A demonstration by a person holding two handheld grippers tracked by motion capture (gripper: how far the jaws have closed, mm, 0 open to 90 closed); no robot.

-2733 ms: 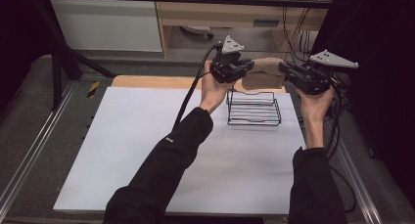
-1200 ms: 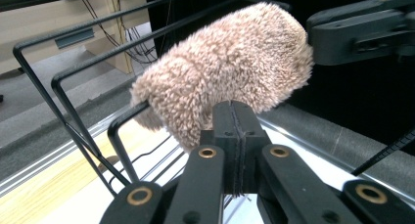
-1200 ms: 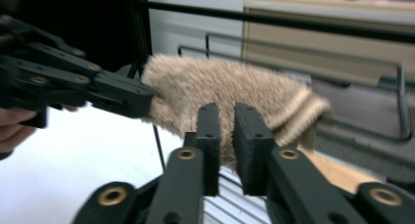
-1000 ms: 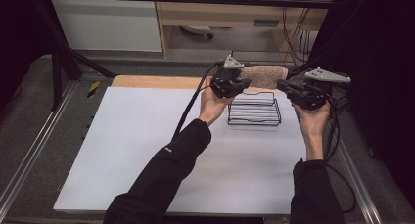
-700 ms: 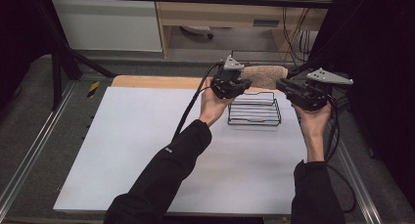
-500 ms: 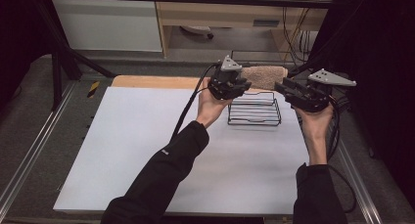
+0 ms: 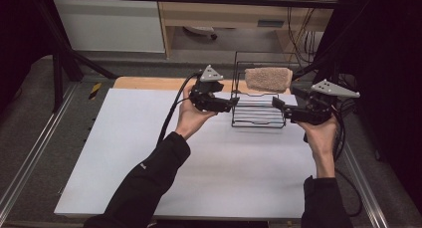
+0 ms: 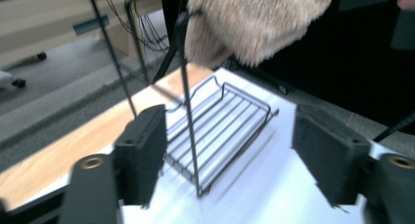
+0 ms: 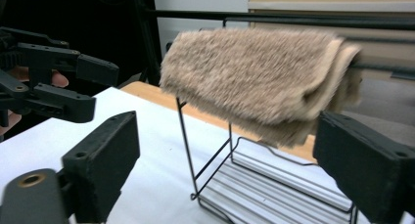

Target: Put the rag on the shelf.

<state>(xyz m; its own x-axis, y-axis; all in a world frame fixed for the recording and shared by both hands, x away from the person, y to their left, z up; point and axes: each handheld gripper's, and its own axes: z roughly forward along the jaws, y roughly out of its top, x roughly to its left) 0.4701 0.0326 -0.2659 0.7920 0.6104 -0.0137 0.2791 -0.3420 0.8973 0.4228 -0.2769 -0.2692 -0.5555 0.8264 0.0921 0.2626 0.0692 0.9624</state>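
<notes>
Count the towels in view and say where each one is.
1. A tan folded towel hangs over the top bar of the black wire rack at the table's far edge, between the two tools; none other shows.

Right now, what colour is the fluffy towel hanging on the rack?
Light brown, a sandy beige. The towel shows best in the right gripper view.

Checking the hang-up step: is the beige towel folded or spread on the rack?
Folded. The towel drapes over the wire rack top bar, with stacked layers showing at its end.
</notes>
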